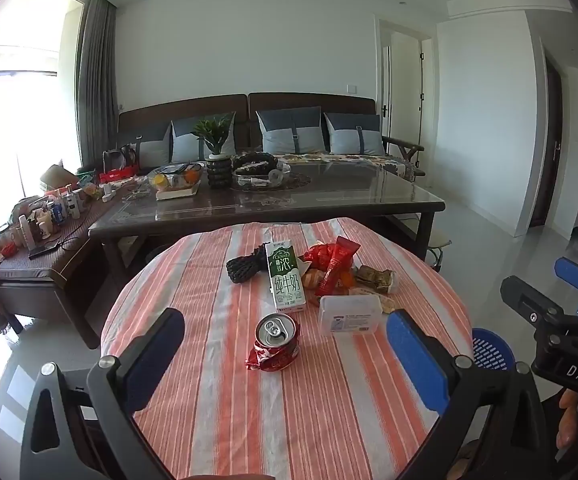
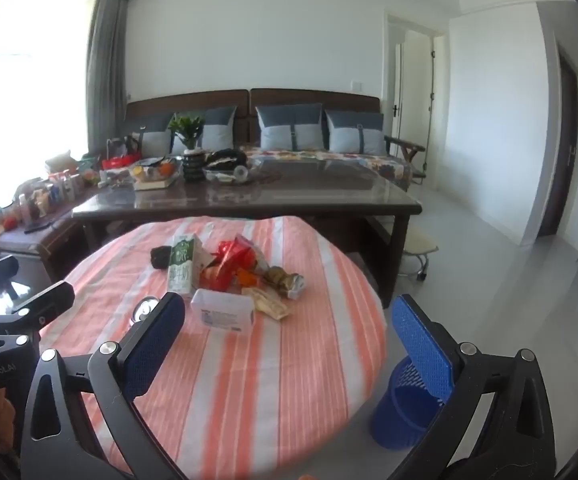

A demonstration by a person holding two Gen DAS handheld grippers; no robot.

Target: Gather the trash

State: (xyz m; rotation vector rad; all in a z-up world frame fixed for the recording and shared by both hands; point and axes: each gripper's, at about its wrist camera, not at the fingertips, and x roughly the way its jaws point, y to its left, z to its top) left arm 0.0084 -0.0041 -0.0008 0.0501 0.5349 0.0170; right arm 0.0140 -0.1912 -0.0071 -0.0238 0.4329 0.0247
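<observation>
A round table in an orange-and-white striped cloth (image 1: 225, 420) (image 2: 249, 392) carries the trash. In the left wrist view a crushed red can (image 1: 275, 346) lies just ahead, between the wide fingers of my open left gripper (image 1: 285, 360). Behind it stand a green-and-white milk carton (image 1: 285, 278), a white plastic box (image 1: 349, 314), red wrappers (image 1: 331, 264) and a black netted lump (image 1: 244, 267). My right gripper (image 2: 289, 336) is open over the table's near right, nothing between its pads. The box (image 2: 225, 314), carton (image 2: 183, 266) and can (image 2: 145, 309) lie ahead of it on the left.
A blue perforated bin (image 2: 403, 416) (image 1: 491, 348) stands on the floor at the table's right edge. A dark glass-topped coffee table (image 1: 329, 196) with clutter sits behind, then a sofa (image 1: 309, 136). A small stool (image 2: 419, 248) is at the right.
</observation>
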